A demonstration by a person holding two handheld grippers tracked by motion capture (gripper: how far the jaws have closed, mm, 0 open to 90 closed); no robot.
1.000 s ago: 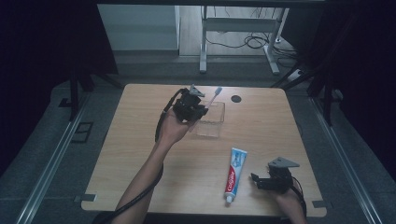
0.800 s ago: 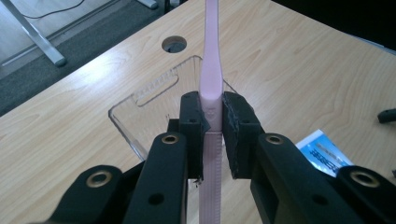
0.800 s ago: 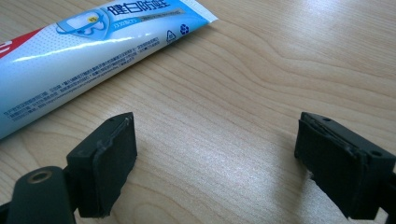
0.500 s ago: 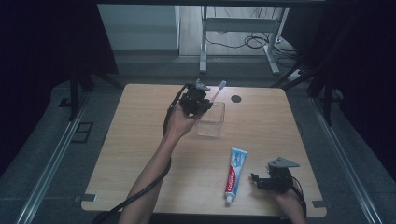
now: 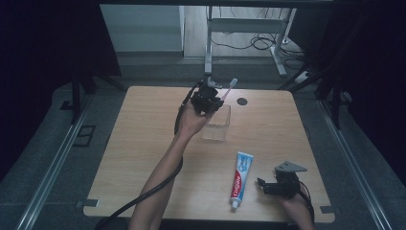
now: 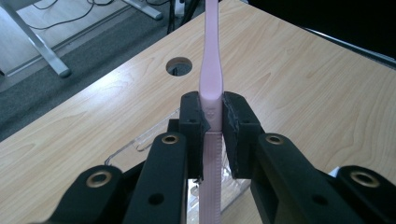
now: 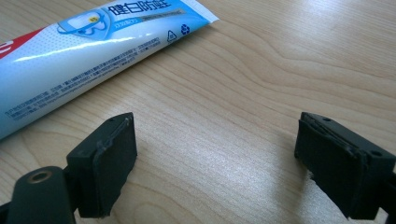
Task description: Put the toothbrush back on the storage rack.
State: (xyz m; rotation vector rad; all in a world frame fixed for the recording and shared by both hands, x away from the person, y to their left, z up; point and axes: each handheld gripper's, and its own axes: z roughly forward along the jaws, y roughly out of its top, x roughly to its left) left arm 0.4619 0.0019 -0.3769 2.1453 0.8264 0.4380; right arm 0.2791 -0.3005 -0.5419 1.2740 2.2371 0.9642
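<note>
Pink toothbrush [image 6: 211, 84] sits clamped in the left gripper [image 5: 207, 97] (right gripper [image 7: 217, 163] gapes wide).

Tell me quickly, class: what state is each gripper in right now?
Left gripper: shut on the slim pink plastic toothbrush.
Right gripper: open, holding nothing.

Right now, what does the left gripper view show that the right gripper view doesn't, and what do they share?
The left gripper view alone shows the left gripper shut on a pale pink plastic toothbrush, a clear plastic tray under the jaws, and a round hole in the tabletop. The right gripper view alone shows the right gripper with its jaws wide open over bare wood, and a blue and white toothpaste tube lying flat beside it. Both share the light wooden table.
</note>
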